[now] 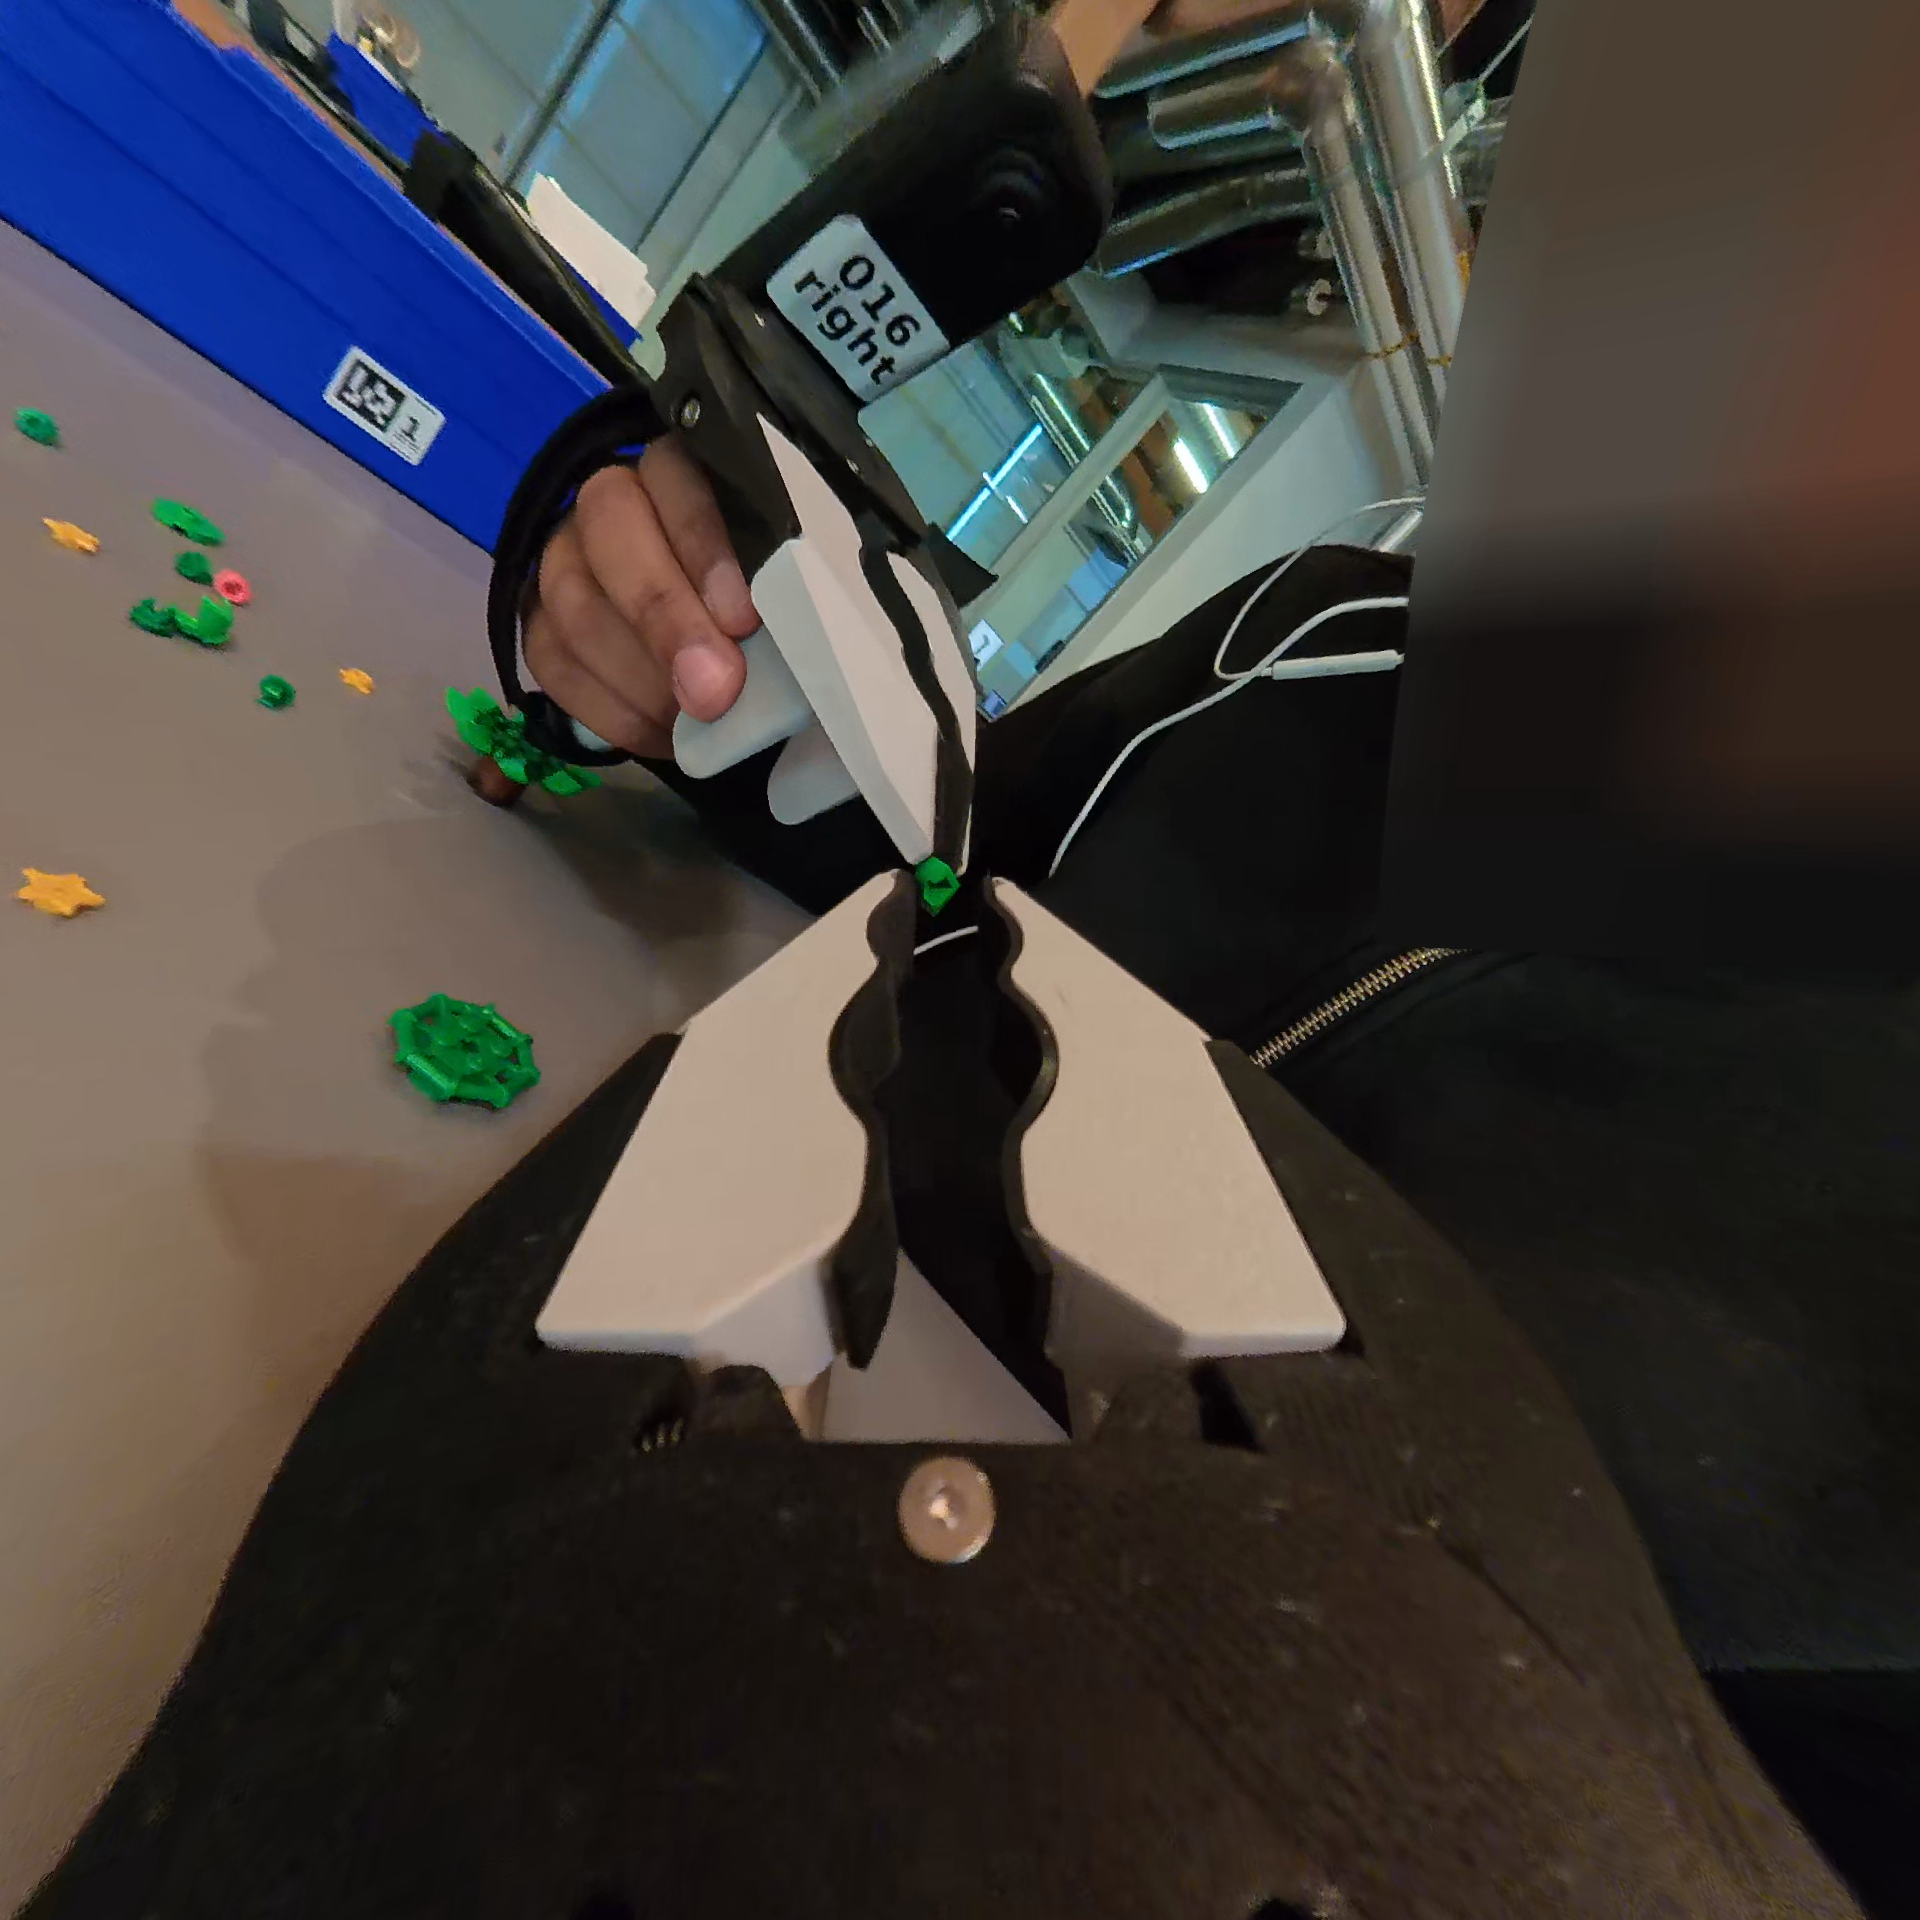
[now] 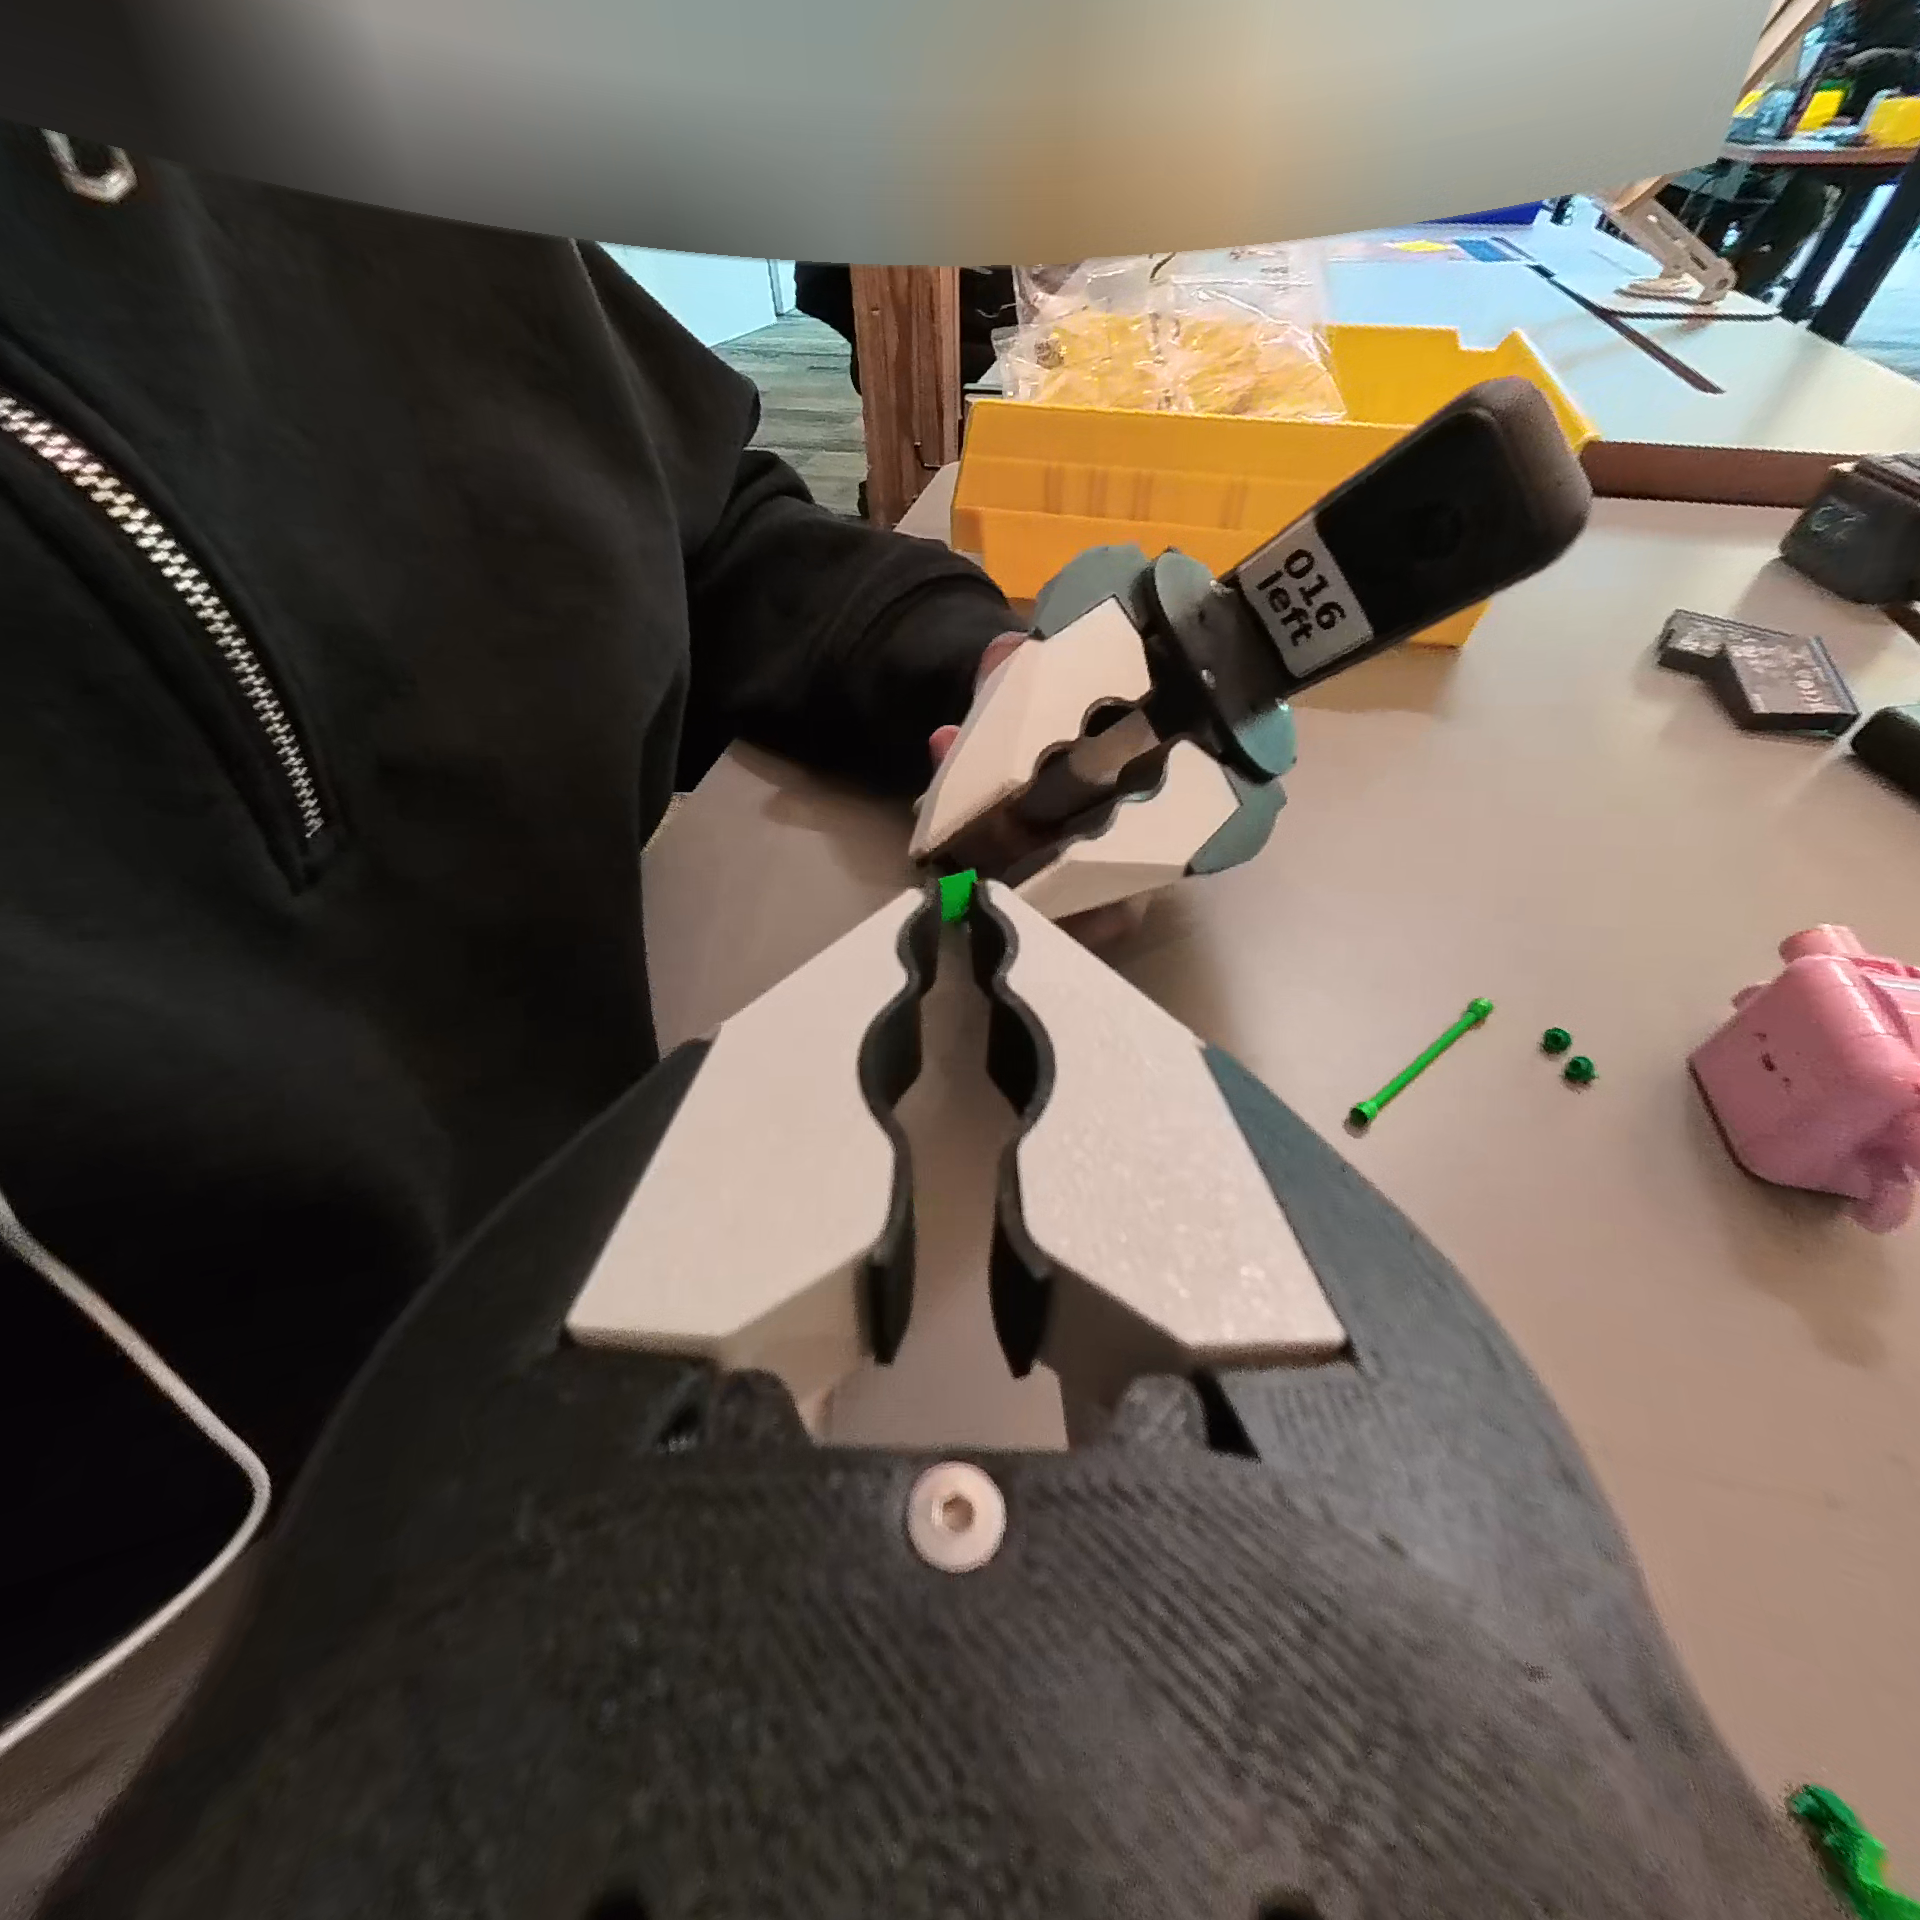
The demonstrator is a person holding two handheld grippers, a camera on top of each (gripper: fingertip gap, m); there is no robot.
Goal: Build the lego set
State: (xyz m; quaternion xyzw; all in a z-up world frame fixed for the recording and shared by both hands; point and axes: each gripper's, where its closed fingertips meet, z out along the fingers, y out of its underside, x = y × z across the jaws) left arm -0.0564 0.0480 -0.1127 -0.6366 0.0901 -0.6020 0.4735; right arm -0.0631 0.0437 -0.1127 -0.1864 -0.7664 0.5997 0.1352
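Note:
A small green lego piece (image 1: 936, 884) is held in the air between the two gripper tips, above the table edge and in front of a person's black jacket. My right gripper (image 2: 954, 906) is shut on this piece (image 2: 957, 895); in the left wrist view it reaches down from above (image 1: 943, 854). My left gripper (image 1: 940, 896) has its jaws a narrow gap apart, one on each side of the piece. In the right wrist view it comes in from the upper right (image 2: 951, 868).
On the grey table (image 1: 260, 1195) lie a green round lattice piece (image 1: 464, 1049), yellow stars (image 1: 60, 891), small green bits (image 1: 187, 520) and a small green assembly on a brown base (image 1: 514, 753). A green bar (image 2: 1421, 1060), two green studs (image 2: 1567, 1051), a pink block (image 2: 1818, 1081) and a yellow bin (image 2: 1195, 468) lie to the right. Left and right tips are no more than a few centimetres apart. From either gripper's tips it is about 20 cm to the green bar (image 2: 1421, 1060).

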